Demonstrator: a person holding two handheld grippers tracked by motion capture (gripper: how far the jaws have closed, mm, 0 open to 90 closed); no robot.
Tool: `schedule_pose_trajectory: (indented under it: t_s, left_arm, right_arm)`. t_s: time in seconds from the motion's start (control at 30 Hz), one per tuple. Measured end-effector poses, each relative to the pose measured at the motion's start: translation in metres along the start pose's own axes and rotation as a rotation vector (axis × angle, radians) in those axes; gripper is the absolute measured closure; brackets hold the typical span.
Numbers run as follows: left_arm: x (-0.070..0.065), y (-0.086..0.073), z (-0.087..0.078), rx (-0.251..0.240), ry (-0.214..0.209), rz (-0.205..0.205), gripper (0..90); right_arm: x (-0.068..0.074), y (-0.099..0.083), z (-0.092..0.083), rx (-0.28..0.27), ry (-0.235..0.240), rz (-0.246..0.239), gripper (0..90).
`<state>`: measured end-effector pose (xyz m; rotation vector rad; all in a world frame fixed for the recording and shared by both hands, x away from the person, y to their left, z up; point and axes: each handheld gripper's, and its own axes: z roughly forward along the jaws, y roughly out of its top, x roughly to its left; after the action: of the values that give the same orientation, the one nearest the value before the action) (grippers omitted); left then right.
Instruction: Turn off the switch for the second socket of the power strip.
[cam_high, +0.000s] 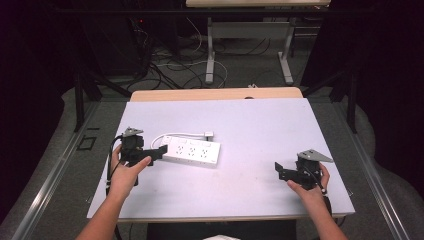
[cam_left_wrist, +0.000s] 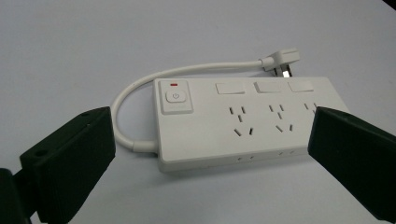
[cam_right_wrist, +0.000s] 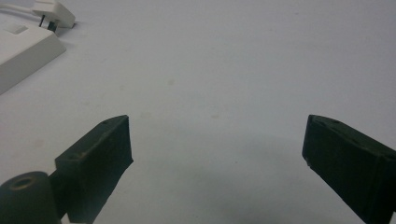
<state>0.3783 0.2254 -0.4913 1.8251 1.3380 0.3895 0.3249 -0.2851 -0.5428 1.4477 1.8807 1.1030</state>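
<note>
beside the power strip (cam_high: 192, 152), wide left tongs (cam_high: 161, 150)

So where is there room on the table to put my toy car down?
Lots of room: the white table is bare between the power strip and the right gripper, and along the far edge. It's crowded where the left gripper meets the strip.

1 white power strip (cam_high: 192, 152) with 1 plug (cam_high: 208, 134), 1 table (cam_high: 260, 125)

White power strip (cam_left_wrist: 243, 123) lying flat, sockets up (short cord looped behind), plug (cam_left_wrist: 280, 62) unplugged
</note>
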Motion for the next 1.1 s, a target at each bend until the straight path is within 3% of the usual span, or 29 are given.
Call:
schedule_pose_trajectory:
  t_s: [0.5,1.1]
  left_arm:
    - [0.008,-0.016,-0.005,-0.015,0.001,0.0,0.6]
    - [0.023,-0.035,-0.009,-0.037,0.01,-0.029,0.7]
  right_arm:
    - [0.0,0.0,0.0,-0.003,-0.005,0.001,7.7]
    - [0.001,0.0,0.0,-0.001,0.0,0.002,7.6]
